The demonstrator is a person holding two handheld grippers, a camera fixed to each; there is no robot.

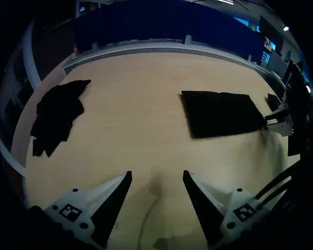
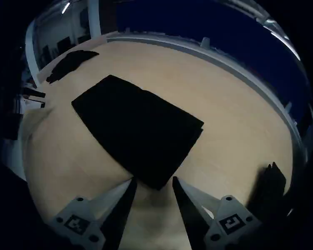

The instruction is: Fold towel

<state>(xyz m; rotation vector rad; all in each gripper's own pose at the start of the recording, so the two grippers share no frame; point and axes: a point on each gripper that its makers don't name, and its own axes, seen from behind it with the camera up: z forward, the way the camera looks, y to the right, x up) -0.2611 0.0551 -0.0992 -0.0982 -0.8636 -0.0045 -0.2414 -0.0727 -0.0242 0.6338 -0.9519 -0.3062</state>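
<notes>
Here, right gripper (image 2: 153, 179), jaws apart, brackets the near corner of the folded towel (image 2: 135, 129), frame centre; left gripper (image 1: 157, 172) spread, empty; next fold likely requires pinching that corner

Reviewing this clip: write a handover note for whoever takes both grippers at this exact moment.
Grippers: the left gripper is open and empty above bare table. The right gripper is open, its fingertips at the near corner of the folded towel, not gripping.
Things: the folded towel lies flat as a neat rectangle. The crumpled towel is heaped near the table's edge, apart from it.
Done: one towel looks folded.
Left: probably the crumpled towel.
</notes>
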